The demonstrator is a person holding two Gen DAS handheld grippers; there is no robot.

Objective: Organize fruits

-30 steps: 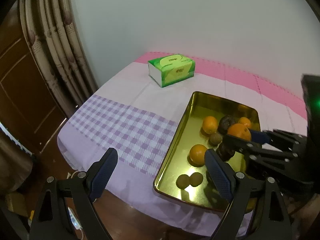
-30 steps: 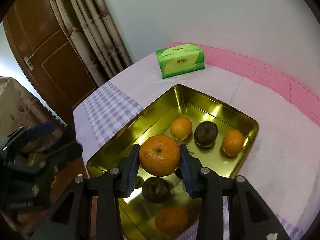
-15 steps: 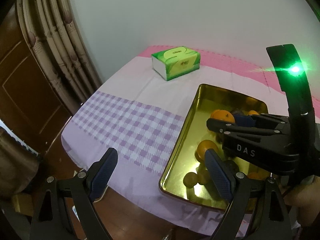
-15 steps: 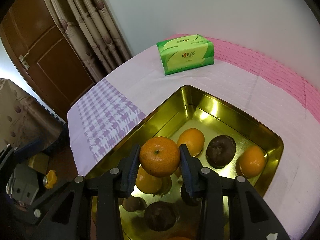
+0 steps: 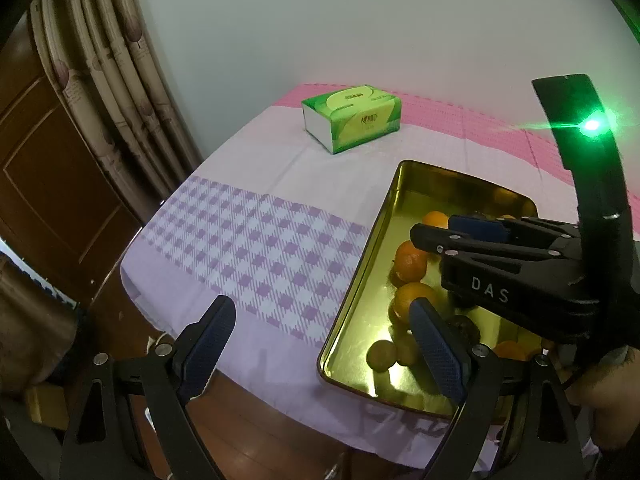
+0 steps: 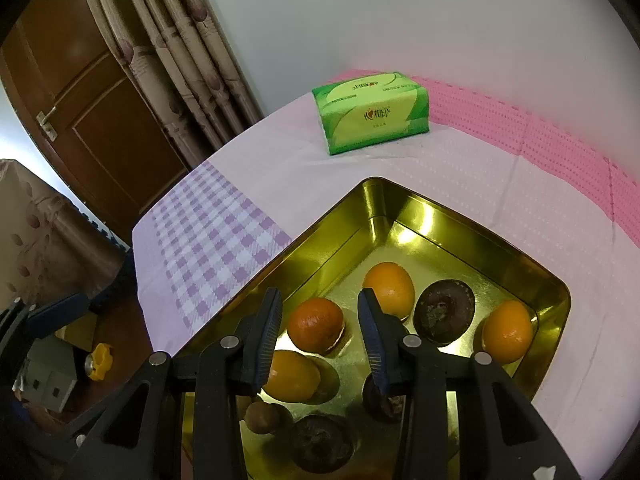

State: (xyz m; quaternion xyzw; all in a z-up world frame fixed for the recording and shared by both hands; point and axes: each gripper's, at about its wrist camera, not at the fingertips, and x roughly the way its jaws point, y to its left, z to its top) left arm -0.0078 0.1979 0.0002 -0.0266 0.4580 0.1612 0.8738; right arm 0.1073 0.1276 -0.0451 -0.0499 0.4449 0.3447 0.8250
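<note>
A gold metal tray (image 6: 460,216) (image 5: 360,272) on the cloth-covered table holds several oranges and dark round fruits. My right gripper (image 6: 319,294) (image 5: 432,230) hangs over the tray's near half, open. One orange (image 6: 316,324) lies on the tray floor between its fingers, with a gap on each side. Other oranges (image 6: 390,288) (image 6: 506,330) and a dark fruit (image 6: 444,314) lie further in. Two small brown fruits (image 5: 380,354) sit at the tray's near end. My left gripper (image 5: 320,308) stands open and empty over the table's front edge, left of the tray.
A green tissue box (image 6: 372,116) (image 5: 352,116) stands at the back of the table near the wall. Curtains and a wooden door are to the left. The checked part of the cloth (image 5: 260,248) lies left of the tray. A hand (image 5: 600,392) holds the right gripper.
The right gripper moved forward over the tray with the orange. The orange now rests on the tray floor, free of the pads. The left gripper stayed about where it was.
</note>
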